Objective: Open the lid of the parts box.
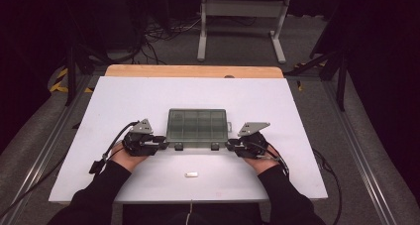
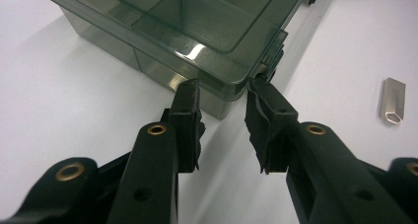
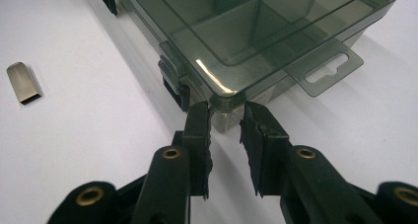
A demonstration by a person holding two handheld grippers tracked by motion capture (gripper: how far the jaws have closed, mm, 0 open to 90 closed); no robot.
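A smoky see-through compartment box (image 1: pixel 197 123) lies with its lid down on the white tabletop (image 1: pixel 124 101). My left gripper (image 1: pixel 164 141) is at its near-left corner. In the left gripper view the box corner (image 2: pixel 197 31) sits between the jaw tips of that gripper (image 2: pixel 223 88), and both pads touch its walls. At the near-right corner is my right gripper (image 1: pixel 230 144). In the right gripper view its jaw tips (image 3: pixel 226 110) close on that corner of the box (image 3: pixel 256 26) the same way, just beside a black latch (image 3: pixel 177 93).
A small silver metal piece (image 1: pixel 191 174) lies on the table in front of the box, between the person's forearms; it is also the silver piece (image 2: pixel 393 99) and the silver piece (image 3: pixel 23 82) in the gripper views. A hang tab (image 3: pixel 325 68) sticks out from the box's right side. A wooden strip (image 1: pixel 193 70) runs along the far table edge.
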